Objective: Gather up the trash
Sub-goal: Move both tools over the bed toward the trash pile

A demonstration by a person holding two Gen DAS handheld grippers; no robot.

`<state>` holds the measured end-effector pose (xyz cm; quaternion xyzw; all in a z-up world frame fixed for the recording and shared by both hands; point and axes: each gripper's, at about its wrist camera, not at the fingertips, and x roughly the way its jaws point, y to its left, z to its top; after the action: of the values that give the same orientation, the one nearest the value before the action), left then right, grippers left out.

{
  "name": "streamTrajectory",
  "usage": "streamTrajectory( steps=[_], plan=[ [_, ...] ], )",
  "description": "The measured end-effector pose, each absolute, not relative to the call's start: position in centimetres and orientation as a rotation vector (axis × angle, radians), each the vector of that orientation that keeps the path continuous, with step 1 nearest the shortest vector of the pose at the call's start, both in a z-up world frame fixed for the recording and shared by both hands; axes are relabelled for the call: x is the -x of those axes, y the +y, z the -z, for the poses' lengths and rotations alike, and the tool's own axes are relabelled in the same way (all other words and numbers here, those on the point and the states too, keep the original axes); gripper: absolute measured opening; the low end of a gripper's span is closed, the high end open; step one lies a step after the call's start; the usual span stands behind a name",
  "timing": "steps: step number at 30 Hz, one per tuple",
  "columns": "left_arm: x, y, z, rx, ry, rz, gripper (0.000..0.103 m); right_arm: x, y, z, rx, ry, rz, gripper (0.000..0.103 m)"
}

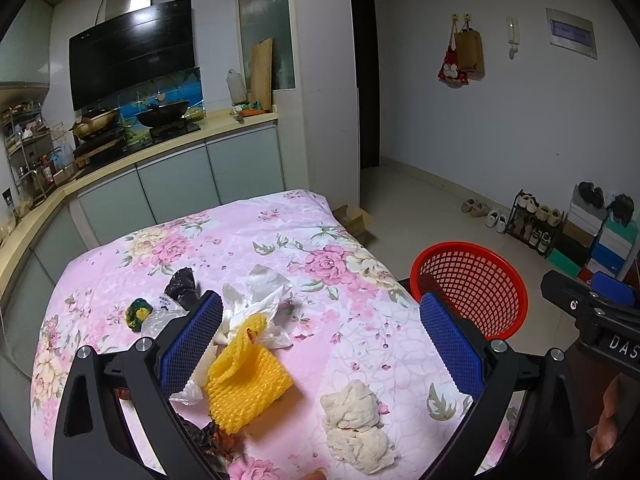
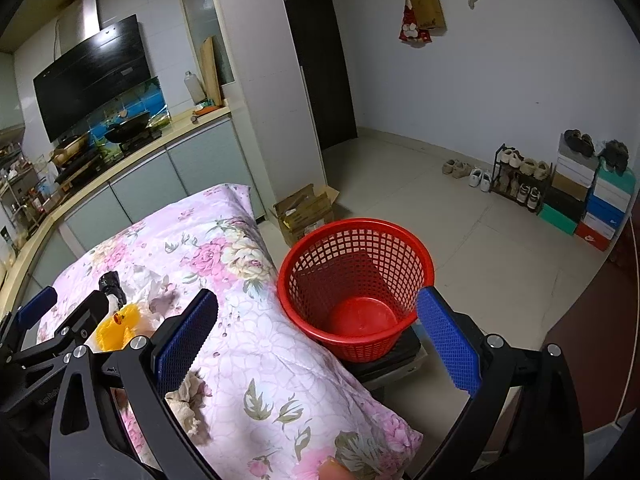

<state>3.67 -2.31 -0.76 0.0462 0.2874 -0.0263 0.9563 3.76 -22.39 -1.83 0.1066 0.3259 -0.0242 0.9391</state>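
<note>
Kitchen cabinets and a range hood line the back of the room, and in front of them a table point(image 1: 280, 232) draped in a pink floral cloth carries the trash. Seen from the left wrist, a yellow foam net point(image 1: 244, 380) lies at about 7 o'clock from the cloth's middle, with crumpled white plastic point(image 1: 260, 296) just behind it toward 12 o'clock, a wadded beige tissue point(image 1: 356, 424) toward 5 o'clock, and a black wrapper point(image 1: 182, 286) and a green-and-yellow scrap point(image 1: 139, 314) out at 9 o'clock. The red mesh basket point(image 2: 356, 280) stands off the table's edge at 3 o'clock, on a low dark stand, and looks empty.

Both claws are spread wide and grip nothing. The left claw point(image 1: 320, 344) hangs over the pile, its left pad just beside the foam net; the right claw point(image 2: 316, 344) points toward the basket.

The step in hand looks like a first pick. The foam net is the likely target: springy and light, so it probably needs the fingers lowered to straddle a folded ridge and closed firmly. Pinching too low risks catching the cloth or dragging the white plastic along. The tissue nearest the basket seems an easier job for the right claw.
</note>
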Motion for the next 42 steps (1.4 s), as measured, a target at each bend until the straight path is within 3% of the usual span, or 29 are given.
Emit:
streamTrajectory(
  steps=[42],
  plan=[
    [-7.4, -6.5, 2.7, -0.164, 0.686, 0.129, 0.096, -6.0, -25.4, 4.3, -0.262, 0.716, 0.117, 0.096]
  ],
)
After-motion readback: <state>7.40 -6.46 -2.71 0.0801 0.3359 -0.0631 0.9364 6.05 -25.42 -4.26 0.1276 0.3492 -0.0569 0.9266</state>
